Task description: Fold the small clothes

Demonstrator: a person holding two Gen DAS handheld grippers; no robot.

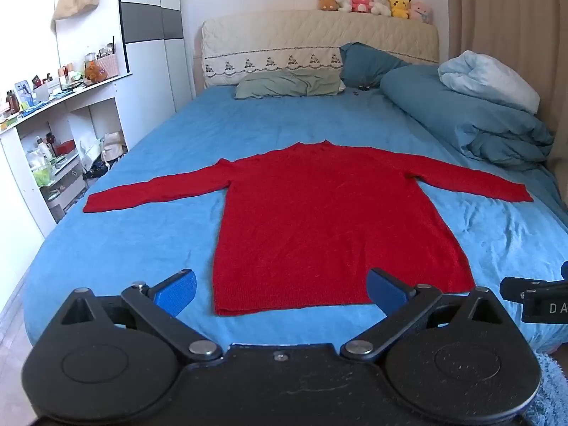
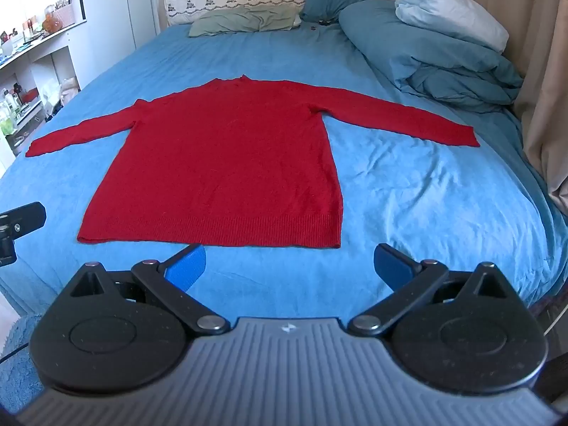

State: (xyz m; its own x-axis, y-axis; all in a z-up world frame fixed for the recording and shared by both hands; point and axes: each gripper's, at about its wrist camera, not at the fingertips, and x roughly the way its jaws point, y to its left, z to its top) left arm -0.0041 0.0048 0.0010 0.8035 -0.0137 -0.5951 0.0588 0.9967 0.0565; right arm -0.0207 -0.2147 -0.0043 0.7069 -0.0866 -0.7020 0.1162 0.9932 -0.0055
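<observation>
Red sweater [image 1: 319,220]: flat on bed [image 1: 142,241], directly ahead of both; hem nearest, sleeves spread crosswise. Left hand-held gripper [image 1: 282,289], right hand-held gripper [image 2: 289,262]: wide apart, empty, about equally near.

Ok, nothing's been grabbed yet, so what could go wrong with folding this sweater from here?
1. The red sweater is a fuzzy knit lying flat on the blue sheet, which is wrinkled near the right sleeve; a pinch there may catch the sheet too.
2. Both sleeves spread wide, the left cuff reaching close to the bed's edge, so it could slip off.
3. The left gripper and right gripper, jaws open, sit close together near the hem and may collide.
</observation>
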